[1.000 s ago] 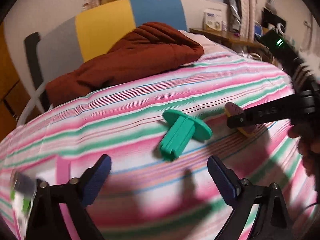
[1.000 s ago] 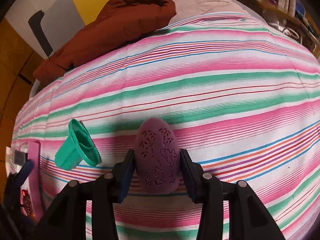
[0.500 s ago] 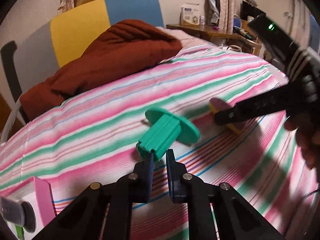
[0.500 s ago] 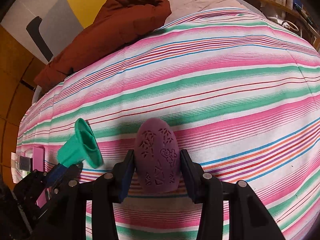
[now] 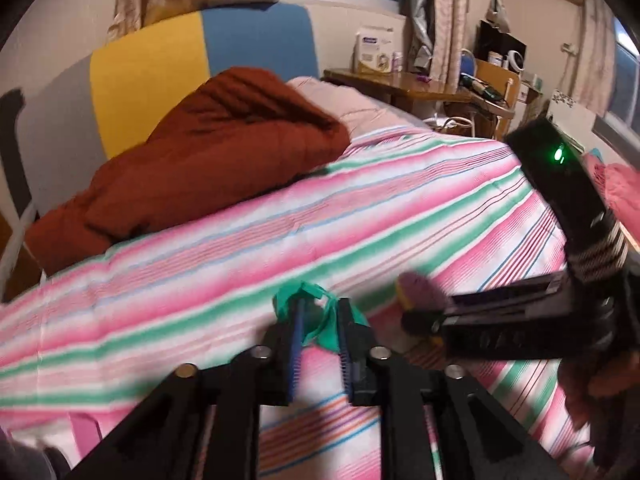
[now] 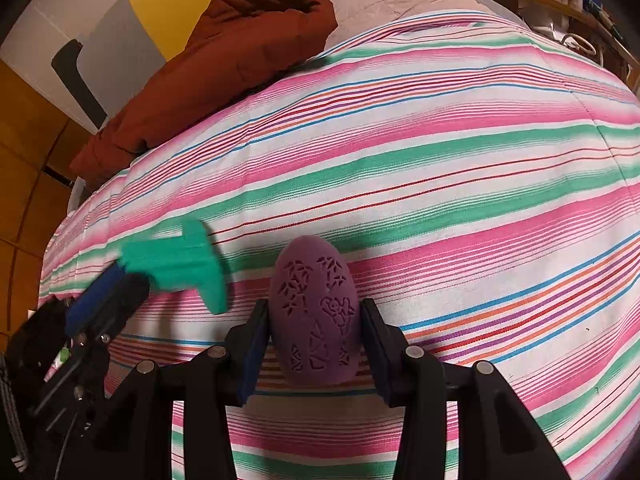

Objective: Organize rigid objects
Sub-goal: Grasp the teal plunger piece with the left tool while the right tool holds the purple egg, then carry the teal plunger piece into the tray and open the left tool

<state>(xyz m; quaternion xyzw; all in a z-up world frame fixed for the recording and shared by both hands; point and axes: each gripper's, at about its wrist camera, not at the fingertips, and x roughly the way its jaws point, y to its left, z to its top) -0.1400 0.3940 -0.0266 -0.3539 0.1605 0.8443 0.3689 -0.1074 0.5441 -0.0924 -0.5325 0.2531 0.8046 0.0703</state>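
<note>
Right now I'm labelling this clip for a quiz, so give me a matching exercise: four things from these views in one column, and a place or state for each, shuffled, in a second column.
Things
1. green plastic piece
2. purple egg-shaped object
3. brown quilt
4. striped bedsheet

Places or states
A. bunched at the head of the bed
B. clamped in the right gripper
C. spread under everything
D. clamped in the left gripper

Pairs: 1-D, 2-B, 3-A, 4-C
</note>
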